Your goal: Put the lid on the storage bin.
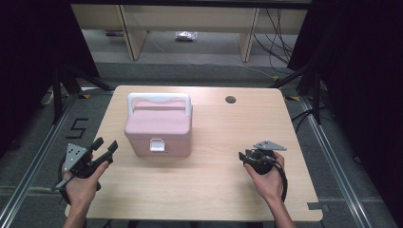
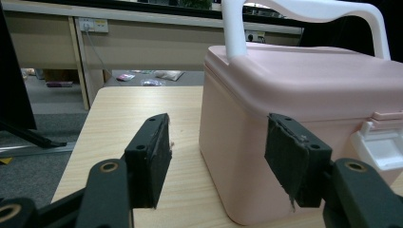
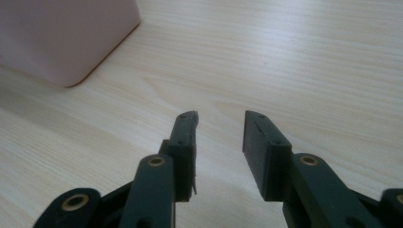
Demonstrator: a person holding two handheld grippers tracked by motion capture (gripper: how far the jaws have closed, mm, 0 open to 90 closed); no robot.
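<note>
A pink lidded box (image 1: 159,128) with a raised white handle (image 1: 159,98) and a white front latch (image 1: 157,145) stands left of centre on the wooden table (image 1: 214,185). My left gripper (image 1: 105,148) is at the table's left edge, open, aimed toward the box's left front corner and apart from it. In the left gripper view, the gripper (image 2: 218,124) has empty jaws framing the box (image 2: 309,80), with the latch (image 2: 385,142) at the right. My right gripper (image 1: 244,156) is held low over the table right of the box, open with nothing between its jaws (image 3: 221,116); the box corner (image 3: 62,33) shows at upper left.
A round cable hole (image 1: 230,99) lies near the table's far edge. Bare wood stretches right of the box and along the front. Beyond the table are wooden desks (image 1: 190,28) and cables on a grey floor. A taped "5" (image 1: 76,128) marks the floor at left.
</note>
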